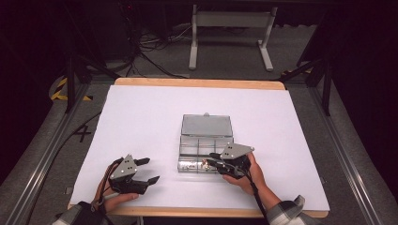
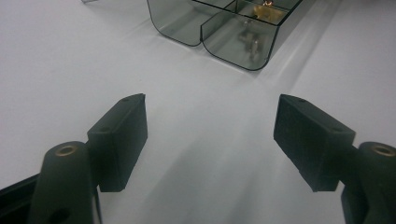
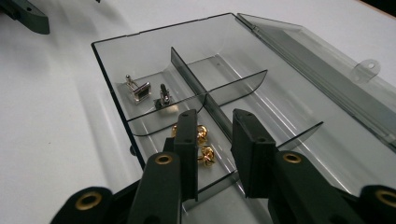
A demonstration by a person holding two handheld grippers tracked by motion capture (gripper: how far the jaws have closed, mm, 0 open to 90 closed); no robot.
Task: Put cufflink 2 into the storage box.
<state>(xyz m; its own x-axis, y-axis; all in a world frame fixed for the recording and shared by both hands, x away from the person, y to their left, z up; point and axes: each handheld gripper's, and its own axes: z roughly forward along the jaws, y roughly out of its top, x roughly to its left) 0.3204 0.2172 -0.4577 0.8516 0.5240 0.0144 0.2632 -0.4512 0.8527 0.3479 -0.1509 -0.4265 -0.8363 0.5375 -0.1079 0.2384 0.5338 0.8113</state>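
A clear plastic compartment box [image 1: 206,139] lies open mid-table, its lid [image 1: 206,125] folded flat behind it. My right gripper [image 1: 211,159] hovers over the box's near row. In the right gripper view the right gripper [image 3: 214,116] stands narrowly open above a divider, with nothing between its jaws. Gold cufflinks [image 3: 205,154] lie in the compartment just under its left jaw. Two silver cufflinks [image 3: 140,91] lie in the corner compartment beside them. My left gripper [image 1: 150,169] rests wide open on the white table left of the box [image 2: 233,42], holding nothing [image 2: 210,105].
The white sheet [image 1: 141,117] covers the wooden table [image 1: 197,83], with bare surface all round the box. The box's other compartments [image 3: 261,107] look empty. Past the far edge stand a table frame [image 1: 230,28] and floor cables [image 1: 150,51].
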